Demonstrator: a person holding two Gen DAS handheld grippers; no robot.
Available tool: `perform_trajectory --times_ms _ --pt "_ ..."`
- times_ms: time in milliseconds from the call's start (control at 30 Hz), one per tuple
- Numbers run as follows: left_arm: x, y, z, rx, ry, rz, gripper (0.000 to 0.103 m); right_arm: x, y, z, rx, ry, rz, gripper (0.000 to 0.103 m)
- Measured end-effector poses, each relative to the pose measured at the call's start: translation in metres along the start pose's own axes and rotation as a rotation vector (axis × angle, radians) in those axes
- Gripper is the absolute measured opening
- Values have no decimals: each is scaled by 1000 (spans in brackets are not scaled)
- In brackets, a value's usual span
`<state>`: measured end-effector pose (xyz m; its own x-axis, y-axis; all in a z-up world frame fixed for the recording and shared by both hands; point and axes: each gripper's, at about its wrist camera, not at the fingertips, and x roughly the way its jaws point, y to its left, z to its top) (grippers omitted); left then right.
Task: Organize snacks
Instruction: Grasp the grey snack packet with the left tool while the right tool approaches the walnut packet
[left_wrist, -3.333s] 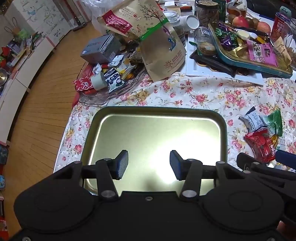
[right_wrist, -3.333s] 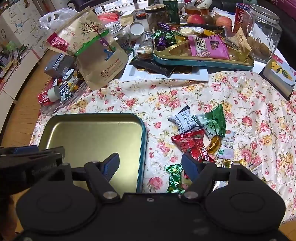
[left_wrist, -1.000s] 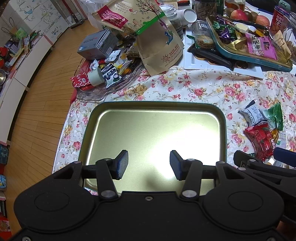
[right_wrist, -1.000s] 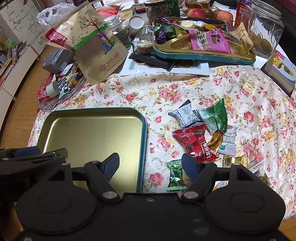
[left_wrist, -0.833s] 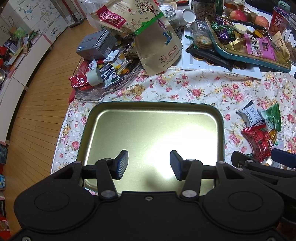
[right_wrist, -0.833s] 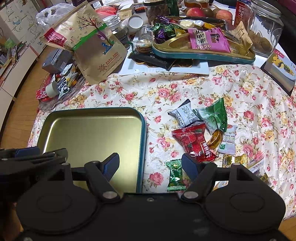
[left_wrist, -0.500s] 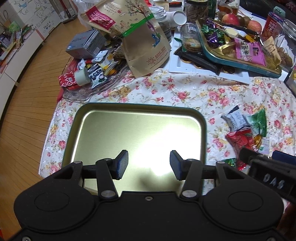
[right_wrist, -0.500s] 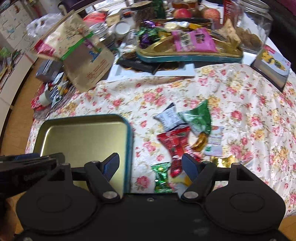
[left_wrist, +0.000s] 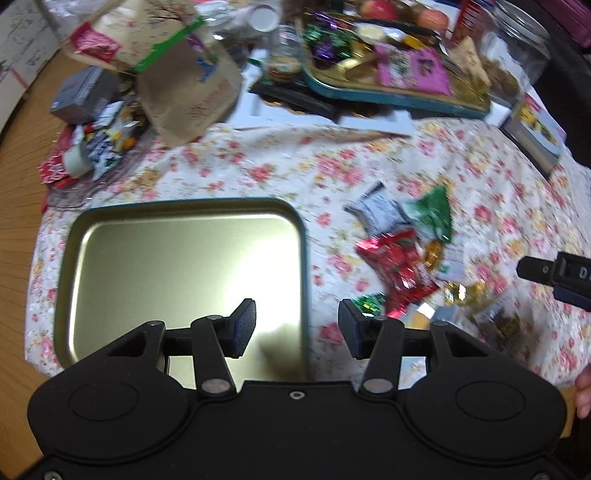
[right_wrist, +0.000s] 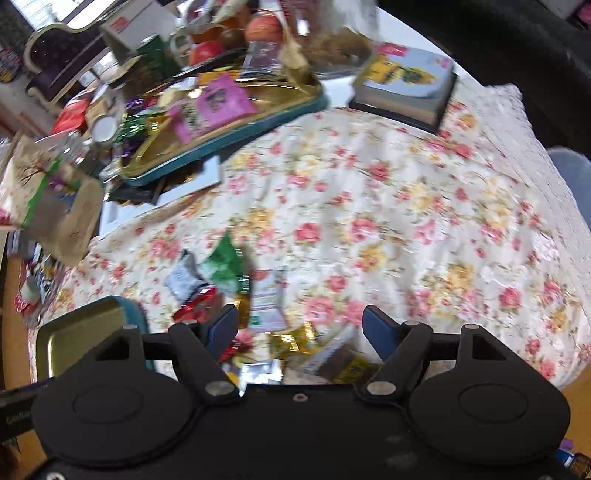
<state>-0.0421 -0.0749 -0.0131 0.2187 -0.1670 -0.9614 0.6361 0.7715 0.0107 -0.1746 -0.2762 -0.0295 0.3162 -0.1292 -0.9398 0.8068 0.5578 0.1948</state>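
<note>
My left gripper (left_wrist: 297, 328) hangs with its jaws apart and empty above the right edge of the gold tray (left_wrist: 147, 266) on the floral tablecloth (left_wrist: 280, 170). My right gripper (right_wrist: 299, 332) is also spread wide with nothing between its jaws, above the loose snack packets (right_wrist: 221, 273), which lie on the cloth just right of the tray, a red packet (left_wrist: 397, 264) nearest it.

Tray (left_wrist: 110, 251): gold metal inside, smooth & glossy w/ a bright glare, teal rim. Tablecloth (right_wrist: 406, 206): matt floral cloth, slightly wrinkled. Red snack pack (left_wrist: 397, 260) & green candy (left_wrist: 369, 303): shiny crinkled foil/plastic. Brown bag (left_wrist: 192, 92): matt paper. Floor (left_wrist: 18, 147): wood planks, low sheen. Left gripper (left_wrist: 297, 328) & right gripper (right_wrist: 299, 326): matt black plastic, ribbed blue pads
</note>
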Motion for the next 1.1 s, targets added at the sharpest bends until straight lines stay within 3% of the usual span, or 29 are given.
perform_trajectory --times_ms 233,533,733,967,1100 --pt "21 -29 -19 108 86 -60 56 12 -33 -7 17 77 -36 78" --pt "42 -48 -38 195 160 -103 56 20 -21 -21 -108 102 -32 78" --pt "51 -62 -44 247 158 -96 56 28 -9 -26 -200 106 -70 78" --pt "64 -72 -49 281 141 -81 56 28 -11 -25 -204 108 -66 78" --pt "76 -75 -52 285 149 -74 42 25 -12 -23 -194 96 -69 78"
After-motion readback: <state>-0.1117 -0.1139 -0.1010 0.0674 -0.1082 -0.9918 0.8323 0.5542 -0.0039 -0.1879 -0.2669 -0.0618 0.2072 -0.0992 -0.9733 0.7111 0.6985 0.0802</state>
